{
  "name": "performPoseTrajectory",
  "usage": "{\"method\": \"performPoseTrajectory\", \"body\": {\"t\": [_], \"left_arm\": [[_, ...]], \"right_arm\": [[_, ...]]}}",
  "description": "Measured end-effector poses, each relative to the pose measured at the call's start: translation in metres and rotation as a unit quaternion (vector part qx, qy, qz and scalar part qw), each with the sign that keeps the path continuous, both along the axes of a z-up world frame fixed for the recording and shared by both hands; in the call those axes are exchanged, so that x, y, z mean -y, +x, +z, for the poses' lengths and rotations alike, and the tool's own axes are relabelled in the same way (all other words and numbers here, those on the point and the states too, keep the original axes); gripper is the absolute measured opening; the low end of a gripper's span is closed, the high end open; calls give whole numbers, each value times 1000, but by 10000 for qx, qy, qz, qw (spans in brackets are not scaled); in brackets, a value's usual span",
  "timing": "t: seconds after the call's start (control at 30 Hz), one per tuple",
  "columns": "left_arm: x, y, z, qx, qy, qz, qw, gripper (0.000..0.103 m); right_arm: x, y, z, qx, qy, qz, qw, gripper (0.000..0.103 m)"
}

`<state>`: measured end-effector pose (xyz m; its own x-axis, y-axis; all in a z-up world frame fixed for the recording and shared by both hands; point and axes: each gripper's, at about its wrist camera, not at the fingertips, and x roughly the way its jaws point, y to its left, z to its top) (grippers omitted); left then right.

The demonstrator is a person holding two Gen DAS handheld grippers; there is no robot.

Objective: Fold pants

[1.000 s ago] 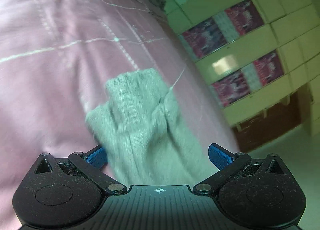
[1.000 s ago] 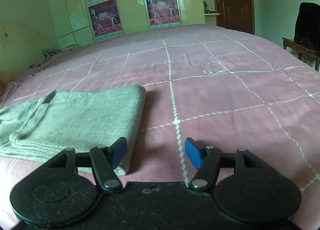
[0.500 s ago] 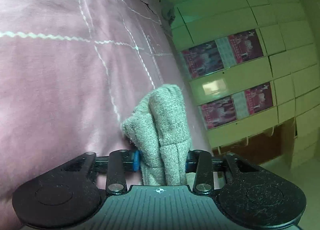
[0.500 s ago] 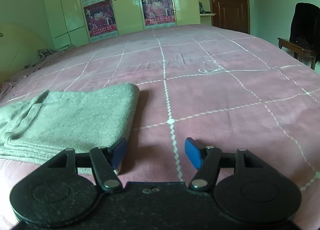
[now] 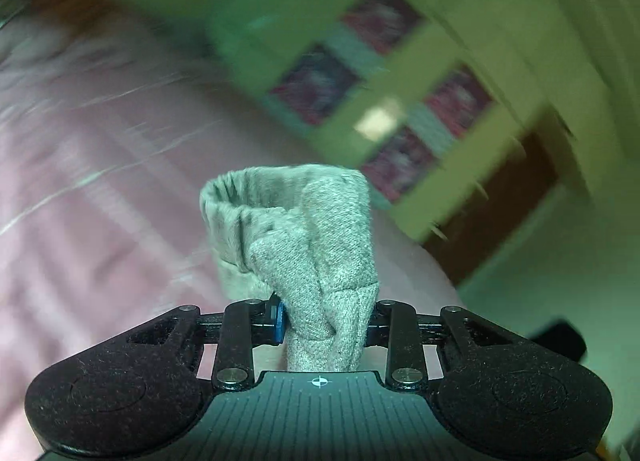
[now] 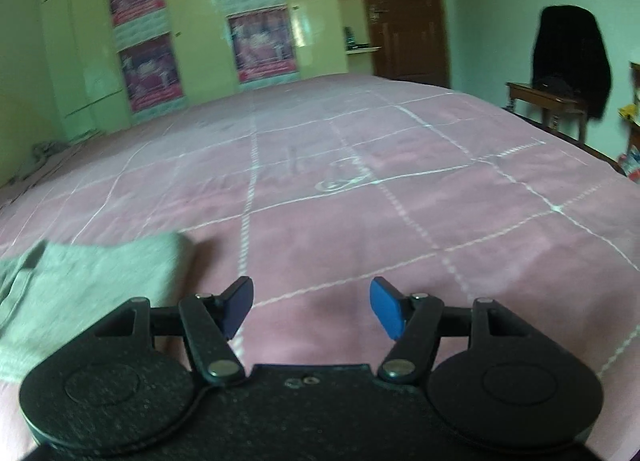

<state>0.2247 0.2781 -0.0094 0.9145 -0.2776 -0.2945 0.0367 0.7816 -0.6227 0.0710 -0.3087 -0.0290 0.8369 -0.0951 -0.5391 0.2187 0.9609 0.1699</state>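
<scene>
The left gripper (image 5: pixel 323 319) has its fingers closed on a thick bunch of the grey pants (image 5: pixel 308 245), lifted above the pink bed (image 5: pixel 80 221); the rest lies folded on the bed beside the right gripper (image 6: pixel 311 307), whose fingers stand wide apart and hold nothing. The bunch is uneven, so a layer may slip out. With only one gripper holding, the pull may drag the folded part and undo it.

A bunched end of the grey-green knitted pants (image 5: pixel 320 261) sits between the pads of the left claw (image 5: pixel 324 319), above the pink quilted bed (image 5: pixel 100 221). Seen from the right claw (image 6: pixel 311 307), the rest of the pants (image 6: pixel 92 281) lies on the bed (image 6: pixel 360 213) to its left, with the tall poster-covered wardrobe (image 6: pixel 192 29) beyond the bed's far edge and a small wooden table (image 6: pixel 548 101) at the far right.
</scene>
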Motion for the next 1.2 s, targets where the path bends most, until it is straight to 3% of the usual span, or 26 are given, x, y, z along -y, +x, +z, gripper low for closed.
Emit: {"method": "performPoseTrajectory", "body": {"t": [0.13,0.27,0.43,0.63,0.7,0.77,0.8,0.83,0.9,0.97,1.0,1.13,1.2], "left_arm": [[73,20,49,336,628,-772,9945,31],[153,37,66,357,1096,-1470,9824,31],[235,43,59,21,1469,-2028,9681,31],[314,22,45,-269,2187,-2572,9409,31],[337,18,37,-429,2587,-2691,9267,32],[358,17,27,-701,2968,-2767,9113,38],[363,16,21,-758,3059,-2837,9056,47],[369,11,18,-736,3103,-2951,9007,66],[379,1,26,-617,2981,-3303,8934,80],[377,-8,39,-433,2994,-3331,8931,80],[369,-13,48,-314,3039,-3138,8990,80],[294,-36,80,-75,2804,-2069,9373,80],[248,-53,84,-117,2927,-1422,9455,80]], "right_arm": [[11,-4,-6,31,358,-126,9993,64],[14,-9,-4,197,461,-82,9987,66],[27,-14,-4,319,788,-193,9962,66],[36,-13,-7,279,1045,-271,9938,66],[39,-13,-8,264,1116,-280,9930,67],[40,-12,-10,247,1192,-292,9921,70],[42,-12,-10,240,1237,-297,9916,71],[43,-11,-11,227,1279,-301,9911,71],[44,-11,-13,203,1358,-327,9900,71],[47,-12,-13,210,1444,-371,9886,71],[48,-14,-13,230,1486,-390,9879,71],[50,-17,-12,295,1589,-439,9859,72],[47,-20,-11,357,1550,-415,9864,72]]}}
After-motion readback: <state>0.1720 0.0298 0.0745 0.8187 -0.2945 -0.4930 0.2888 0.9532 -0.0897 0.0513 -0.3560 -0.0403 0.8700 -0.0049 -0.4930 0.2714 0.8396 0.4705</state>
